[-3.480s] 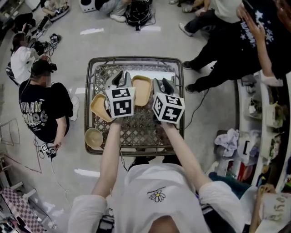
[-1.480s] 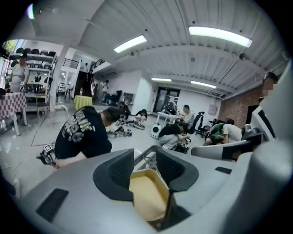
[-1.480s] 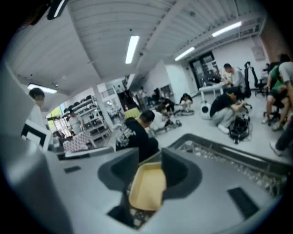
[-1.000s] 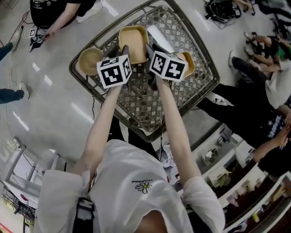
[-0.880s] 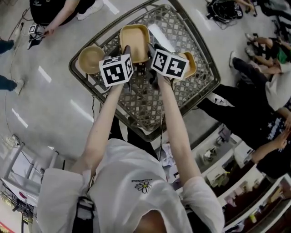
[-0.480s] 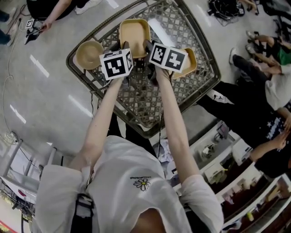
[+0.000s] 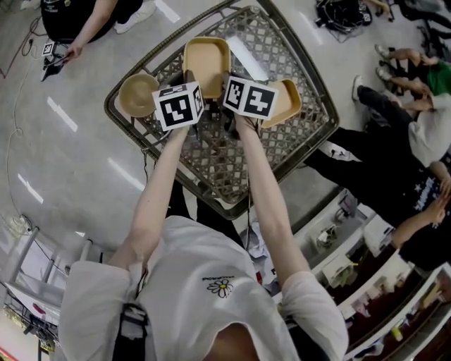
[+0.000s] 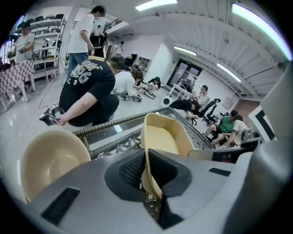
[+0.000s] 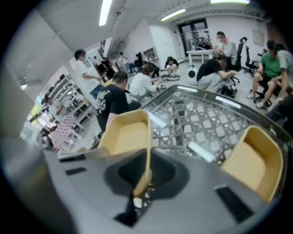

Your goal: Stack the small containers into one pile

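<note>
A person in a white short-sleeved T-shirt (image 7: 190, 310) with a daisy print (image 7: 220, 284) and a black shoulder strap (image 7: 131, 330); black-and-white marker cubes (image 7: 177, 106) top the grey left gripper (image 8: 144, 170) and right gripper (image 9: 145, 176).

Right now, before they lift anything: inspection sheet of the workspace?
Surface: lattice-weave table with a raised rim.
Job's things: three tan containers, not yet stacked. The round bowl is at the left corner, the middle tray at the far side and the right tray beside it.
Clutter: nothing seen on the table.
Grippers: the jaws of the left gripper and right gripper have just closed. Each is clamped on a wall of the middle tray.
Cables: thin cable by the table's near edge; its ends are not traceable.
Surroundings: crouching person and others seated on the floor; shelving at right.
</note>
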